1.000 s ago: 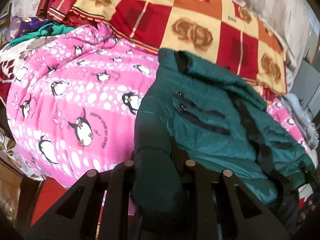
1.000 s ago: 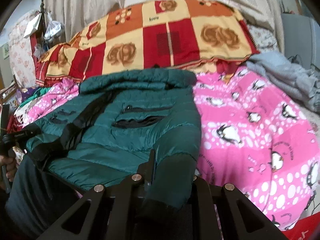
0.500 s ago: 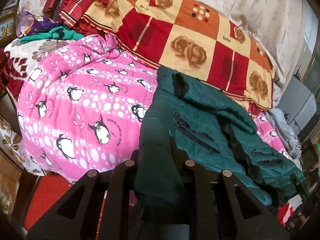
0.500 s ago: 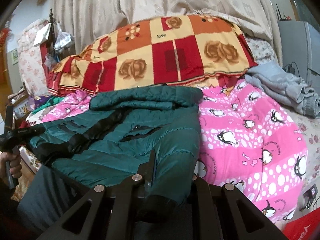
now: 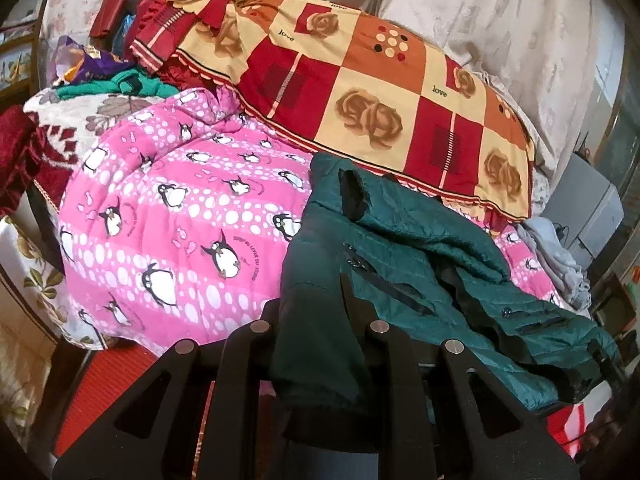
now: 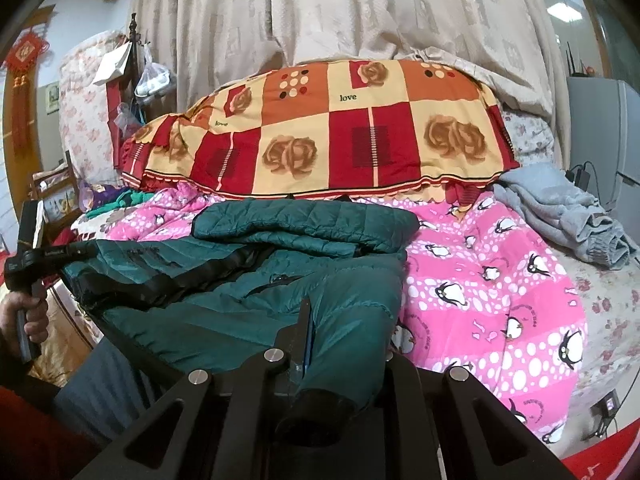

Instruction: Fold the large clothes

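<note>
Both grippers, left [image 5: 320, 320] & right [image 6: 332, 344], pinch a sleeve each of the green puffer jacket [image 6: 248, 280], which sprawls front-up on the pink penguin quilt [image 6: 500, 300]. Folding barely begun; body & sleeves yet to fold.

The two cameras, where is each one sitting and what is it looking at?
Left wrist: sits on the left gripper, looking across the green jacket toward the pink penguin blanket; only its own fingers show.
Right wrist: sits on the right gripper, facing the curtain; the person's left hand shows at the left edge.
Shared: jacket, blanket, checked quilt.
</note>
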A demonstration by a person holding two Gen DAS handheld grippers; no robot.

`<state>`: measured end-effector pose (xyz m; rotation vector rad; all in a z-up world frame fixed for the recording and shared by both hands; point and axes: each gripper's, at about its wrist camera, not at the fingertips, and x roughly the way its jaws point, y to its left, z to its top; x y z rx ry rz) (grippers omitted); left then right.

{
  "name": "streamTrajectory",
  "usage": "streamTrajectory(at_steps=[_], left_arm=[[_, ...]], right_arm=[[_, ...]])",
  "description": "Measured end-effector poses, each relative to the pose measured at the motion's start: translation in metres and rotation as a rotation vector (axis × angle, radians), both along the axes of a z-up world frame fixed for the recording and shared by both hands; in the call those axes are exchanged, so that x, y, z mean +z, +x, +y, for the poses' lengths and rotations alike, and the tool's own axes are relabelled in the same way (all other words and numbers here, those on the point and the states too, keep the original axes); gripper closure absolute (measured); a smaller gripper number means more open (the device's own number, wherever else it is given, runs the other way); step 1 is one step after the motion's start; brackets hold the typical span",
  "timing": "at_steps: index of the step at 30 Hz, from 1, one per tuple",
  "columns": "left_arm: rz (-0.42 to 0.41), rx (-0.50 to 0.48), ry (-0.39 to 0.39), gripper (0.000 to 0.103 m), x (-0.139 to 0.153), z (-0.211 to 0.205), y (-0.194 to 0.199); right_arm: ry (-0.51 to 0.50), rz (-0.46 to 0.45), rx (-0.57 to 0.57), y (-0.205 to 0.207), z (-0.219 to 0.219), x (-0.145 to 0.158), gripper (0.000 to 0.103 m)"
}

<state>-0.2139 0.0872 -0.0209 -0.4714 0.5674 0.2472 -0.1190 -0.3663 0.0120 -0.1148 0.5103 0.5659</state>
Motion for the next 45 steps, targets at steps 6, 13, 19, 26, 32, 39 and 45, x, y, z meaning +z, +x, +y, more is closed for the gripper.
streamTrajectory(at_steps=[6, 13, 19, 26, 32, 39, 45], left_arm=[[0.0, -0.005, -0.011, 0.088, 0.001, -0.004, -0.009], [-0.01, 0.002, -0.038, 0.088, 0.004, 0.0, 0.004], [-0.034, 0.012, -0.068, 0.088, 0.015, 0.009, 0.035], [-0.081, 0.011, -0.122, 0.088, 0.039, 0.026, 0.076], [-0.065, 0.017, -0.115, 0.088, 0.048, 0.035, 0.122], [-0.007, 0.028, -0.025, 0.088, 0.056, 0.04, 0.186], [0.028, 0.062, -0.003, 0.088, 0.059, 0.052, 0.225]], right_arm=[[0.006, 0.001, -0.003, -0.006, -0.004, 0.001, 0.092], [0.029, 0.014, -0.008, 0.006, -0.006, 0.005, 0.092], [0.027, 0.007, -0.008, 0.036, 0.012, 0.016, 0.092], [0.046, 0.006, -0.017, 0.073, 0.023, 0.031, 0.092], [0.073, 0.028, -0.019, 0.112, 0.03, 0.039, 0.092], [0.061, 0.086, -0.062, 0.173, 0.05, 0.045, 0.092], [0.071, 0.166, -0.112, 0.225, 0.058, 0.049, 0.092]])
